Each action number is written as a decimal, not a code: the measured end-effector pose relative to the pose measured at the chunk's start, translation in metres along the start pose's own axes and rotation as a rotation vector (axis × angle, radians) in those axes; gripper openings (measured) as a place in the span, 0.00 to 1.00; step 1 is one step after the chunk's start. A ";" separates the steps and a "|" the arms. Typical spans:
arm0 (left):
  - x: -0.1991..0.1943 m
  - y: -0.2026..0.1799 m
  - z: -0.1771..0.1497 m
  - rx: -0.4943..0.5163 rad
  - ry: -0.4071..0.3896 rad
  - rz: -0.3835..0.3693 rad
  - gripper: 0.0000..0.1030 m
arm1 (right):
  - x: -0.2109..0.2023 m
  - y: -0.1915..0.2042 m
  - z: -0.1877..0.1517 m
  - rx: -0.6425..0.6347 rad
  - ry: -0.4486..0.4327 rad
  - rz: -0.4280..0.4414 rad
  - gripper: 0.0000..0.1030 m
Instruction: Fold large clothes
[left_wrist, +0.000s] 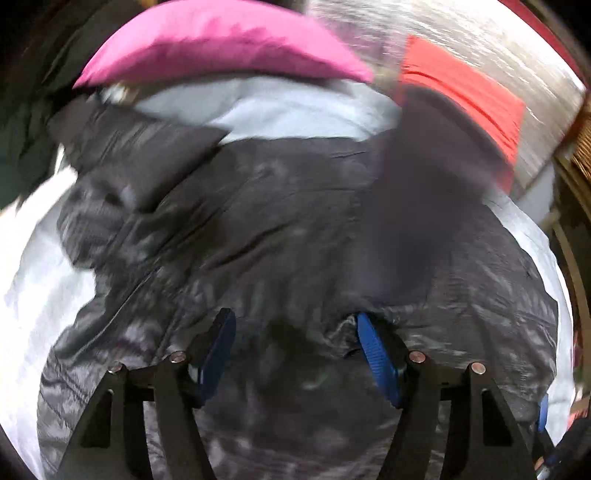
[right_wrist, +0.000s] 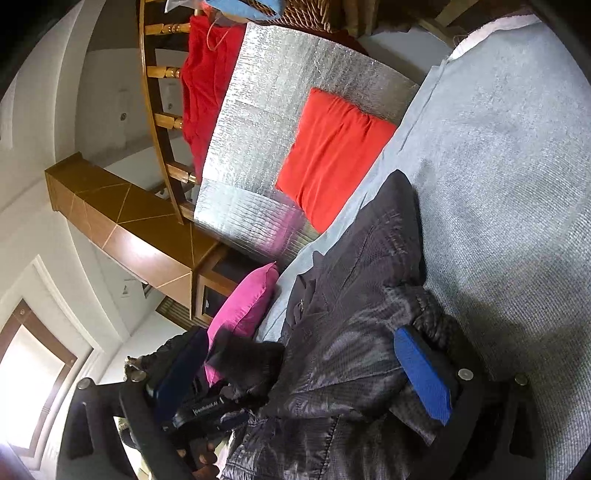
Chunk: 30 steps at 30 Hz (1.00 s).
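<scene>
The pale grey sheet (right_wrist: 509, 155) covers most of the bed under my tools, and past its far edge lies a silver quilted mat (right_wrist: 266, 122). Spread over the sheet is the big dark padded jacket (left_wrist: 266, 229), the garment I am folding; it lies rumpled, one sleeve (left_wrist: 417, 206) reaching up toward the red cushion (right_wrist: 332, 155) that sits on the mat at the sheet's edge. A pink cushion (left_wrist: 221, 44) rests just beyond the jacket's top edge, and red cloth (right_wrist: 207, 85) hangs against the wooden headboard rail (right_wrist: 162, 122).

My left gripper (left_wrist: 295, 332) is tipped steeply down over the jacket's lower part. Its view is smeared. The two blue fingers (left_wrist: 376, 354) stand apart with a puckered ridge of dark fabric between them, and I cannot tell whether the pads press on the cloth or only straddle it.

My right gripper (right_wrist: 295, 369) is held roughly level and rolled onto its side, so the room looks tilted in its view. Its jaws are wide, one blue pad (right_wrist: 424, 376) lying against a bunched fold of the jacket, the other finger (right_wrist: 177, 369) well off it. I would call it unclenched, with jacket cloth lying loose in the gap. In that same view the left tool's dark body shows low down, with part of a hand (right_wrist: 203, 458) beneath it.
</scene>
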<state>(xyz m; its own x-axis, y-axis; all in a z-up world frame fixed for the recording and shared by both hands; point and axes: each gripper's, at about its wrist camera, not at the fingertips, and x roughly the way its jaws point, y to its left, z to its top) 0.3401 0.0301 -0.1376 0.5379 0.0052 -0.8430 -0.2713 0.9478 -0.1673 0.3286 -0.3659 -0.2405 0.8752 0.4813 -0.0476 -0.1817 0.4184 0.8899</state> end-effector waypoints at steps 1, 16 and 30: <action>0.000 0.002 -0.002 -0.010 0.002 -0.001 0.68 | 0.000 0.000 0.000 -0.002 0.001 -0.002 0.99; 0.007 0.035 0.005 -0.245 0.069 -0.243 0.75 | 0.004 0.002 -0.001 -0.020 0.007 -0.018 0.99; 0.019 0.052 0.019 -0.391 0.076 -0.322 0.55 | 0.006 0.006 -0.002 -0.031 0.010 -0.030 0.99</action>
<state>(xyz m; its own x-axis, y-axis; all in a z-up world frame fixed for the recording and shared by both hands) 0.3510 0.0852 -0.1526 0.5882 -0.3043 -0.7493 -0.3875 0.7072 -0.5913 0.3319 -0.3587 -0.2368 0.8758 0.4762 -0.0789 -0.1694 0.4563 0.8736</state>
